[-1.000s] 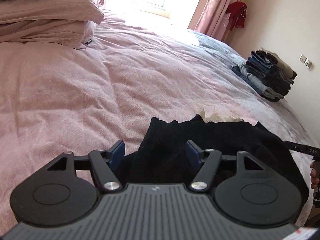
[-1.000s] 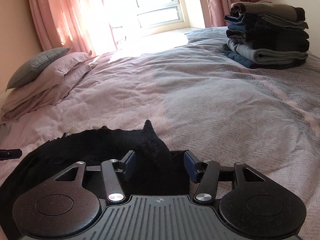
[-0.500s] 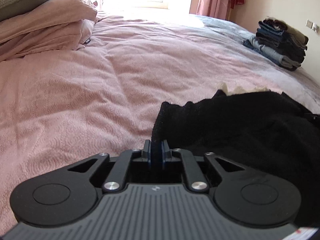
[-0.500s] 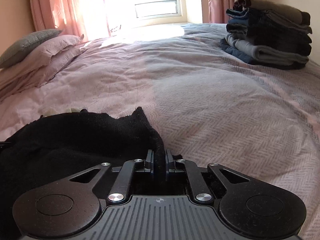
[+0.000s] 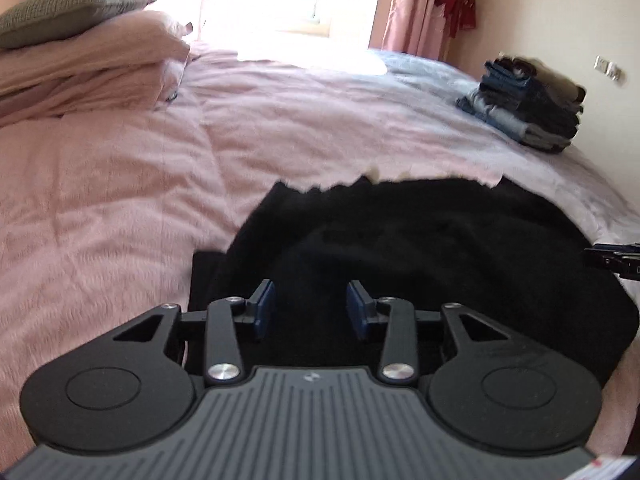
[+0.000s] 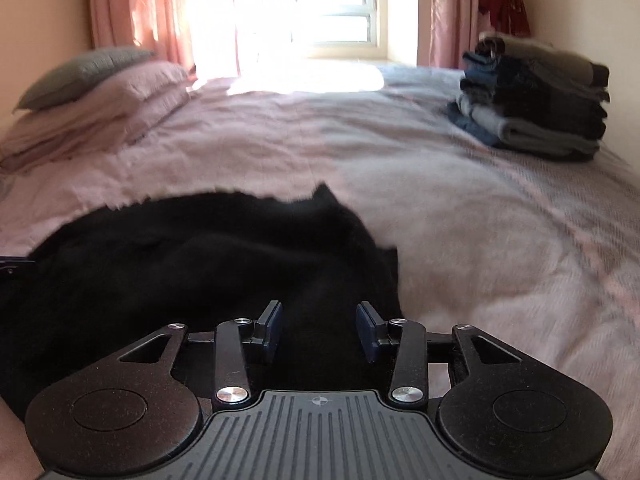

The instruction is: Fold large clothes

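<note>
Two claws, left claw (image 5: 310, 310) and right claw (image 6: 319, 330), we log both agape (gripping nothing) over black garment (image 5: 420, 248) on bed (image 5: 120, 200).

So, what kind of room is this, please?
Most likely a bedroom in a home: a wide bed with a pink cover, pillows stacked at its head, a curtained window, and a pile of folded clothes on the bed.

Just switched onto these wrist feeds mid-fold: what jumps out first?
The black garment dominates, bunched on the pink bedspread right in front of both tools; the left gripper and right gripper stand open over it. Next comes the stack of folded clothes at the far right of the bed, by the wall. The sunlit window washes out the far end.
</note>
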A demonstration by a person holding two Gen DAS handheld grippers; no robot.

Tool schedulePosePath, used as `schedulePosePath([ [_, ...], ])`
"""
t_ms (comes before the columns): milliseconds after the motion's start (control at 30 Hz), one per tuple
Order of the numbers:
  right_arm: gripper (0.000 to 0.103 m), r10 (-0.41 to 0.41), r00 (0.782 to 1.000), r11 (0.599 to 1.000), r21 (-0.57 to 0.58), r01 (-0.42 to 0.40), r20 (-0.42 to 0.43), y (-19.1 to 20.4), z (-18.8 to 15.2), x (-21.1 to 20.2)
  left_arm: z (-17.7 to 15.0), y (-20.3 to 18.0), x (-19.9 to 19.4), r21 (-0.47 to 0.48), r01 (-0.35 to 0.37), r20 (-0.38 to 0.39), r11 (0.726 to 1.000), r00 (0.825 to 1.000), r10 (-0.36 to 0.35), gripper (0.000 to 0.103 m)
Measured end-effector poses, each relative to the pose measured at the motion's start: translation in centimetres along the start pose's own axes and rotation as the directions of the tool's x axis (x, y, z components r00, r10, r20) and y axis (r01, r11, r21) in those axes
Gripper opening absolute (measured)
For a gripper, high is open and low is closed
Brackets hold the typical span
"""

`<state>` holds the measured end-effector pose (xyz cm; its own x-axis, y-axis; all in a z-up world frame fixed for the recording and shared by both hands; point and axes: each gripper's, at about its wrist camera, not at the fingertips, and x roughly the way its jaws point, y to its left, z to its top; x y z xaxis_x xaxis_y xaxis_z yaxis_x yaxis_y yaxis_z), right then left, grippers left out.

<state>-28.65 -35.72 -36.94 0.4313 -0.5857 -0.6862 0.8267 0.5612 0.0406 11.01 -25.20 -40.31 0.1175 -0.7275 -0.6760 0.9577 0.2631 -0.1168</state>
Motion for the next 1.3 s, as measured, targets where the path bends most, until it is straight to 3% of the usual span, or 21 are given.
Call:
schedulePosePath([
  [67, 0.038, -0.003, 1.0, 1.0, 0.008, 0.003, 0.029, -0.1, -0.4, -1.2, -1.1, 0.4, 0.1, -0.043, -0.01, -0.005, 0.999, 1.0, 0.01, 0.035],
  [233, 0.041, -0.008, 0.998, 0.996, 0.085, 0.002, 0.067, -1.0, -0.6, -5.7, -2.1, 1.9, -4.4, -0.17, 0.015, 0.048, 0.985, 0.999, -0.006, 0.039],
  [500, 0.05, -0.004, 1.0, 0.984, 0.179, 0.004, 0.002, -1.0, -4.3, -10.1, -4.9, 0.4, -9.1, -0.258, 0.026, 0.007, 0.966, 1.0, -0.025, 0.047],
  [800, 0.051, 0.062, 0.998, 0.937, 0.345, -0.057, -0.003, -2.2, -6.9, -12.5, -5.8, -3.6, -10.7, -0.185, 0.012, 0.006, 0.983, 1.0, -0.011, 0.047],
  [933, 0.051, 0.098, 0.995, 0.898, 0.43, -0.09, 0.004, -3.3, -7.5, -12.4, -5.6, -4.3, -10.7, -0.148, 0.002, 0.029, 0.989, 1.0, 0.003, 0.046],
  [1033, 0.051, 0.127, 0.991, 0.842, 0.525, -0.127, 0.036, -4.3, -8.0, -12.0, -5.4, -4.6, -10.2, -0.108, -0.025, 0.056, 0.994, 0.998, 0.031, 0.047],
  [1167, 0.051, 0.174, 0.983, 0.741, 0.651, -0.166, 0.053, -5.4, -8.6, -10.7, -6.1, -4.1, -6.5, -0.102, -0.065, -0.049, 0.993, 0.997, 0.06, 0.047],
  [1300, 0.051, 0.186, 0.976, 0.686, 0.696, -0.211, 0.112, -6.3, -8.7, -10.7, -5.7, -4.7, -7.8, -0.078, -0.066, -0.015, 0.995, 0.998, 0.065, 0.047],
])
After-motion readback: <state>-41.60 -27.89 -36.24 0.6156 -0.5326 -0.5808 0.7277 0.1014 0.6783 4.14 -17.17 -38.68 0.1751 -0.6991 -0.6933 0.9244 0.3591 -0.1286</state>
